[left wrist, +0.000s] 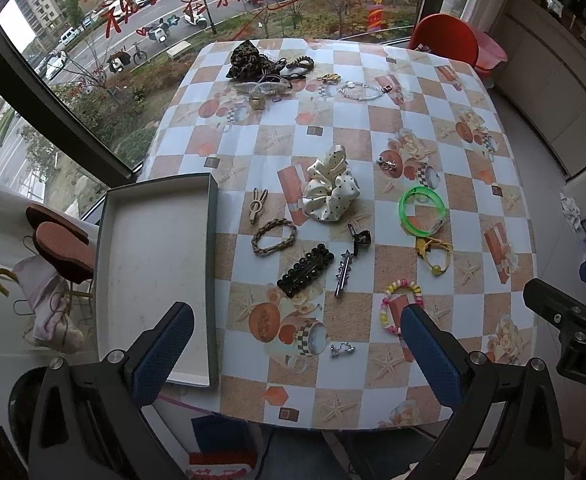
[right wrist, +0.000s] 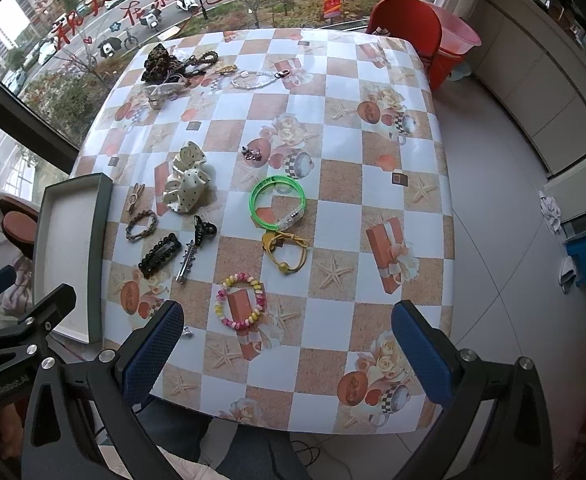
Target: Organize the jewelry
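I'm looking down on a table (left wrist: 473, 168) covered in a checkered oilcloth printed with starfish, roses and gift boxes. It fills the middle of both views. A big window (left wrist: 141, 20) with red lettering runs across the top of the frame, a street with parked scooters beyond it, and an orange chair (left wrist: 445, 36) stands at the table's far edge, upper right.

My left gripper (left wrist: 297, 344) sits at the bottom of its view, jaws spread wide and holding nothing. Its left finger lies over the near end of the grey tray (left wrist: 153, 248), which sits at the table's left edge. Between the fingers and just above them lie a small silver earring (left wrist: 342, 350), a black beaded barrette (left wrist: 306, 270) and a silver spiked clip (left wrist: 343, 274). The pastel bead bracelet (left wrist: 399, 306) touches the right finger's tip in the picture.

My right gripper (right wrist: 287, 332) is also wide open and empty, low in its frame. The same pastel bracelet lies just above the gap, left of centre; higher up are a yellow hair tie (right wrist: 287, 254) and a green bangle (right wrist: 277, 202). The cream polka-dot scrunchie (right wrist: 187, 182) sits centre left, near the tray — and a pile with a leopard-print scrunchie (right wrist: 161, 62) lies far off, upper left
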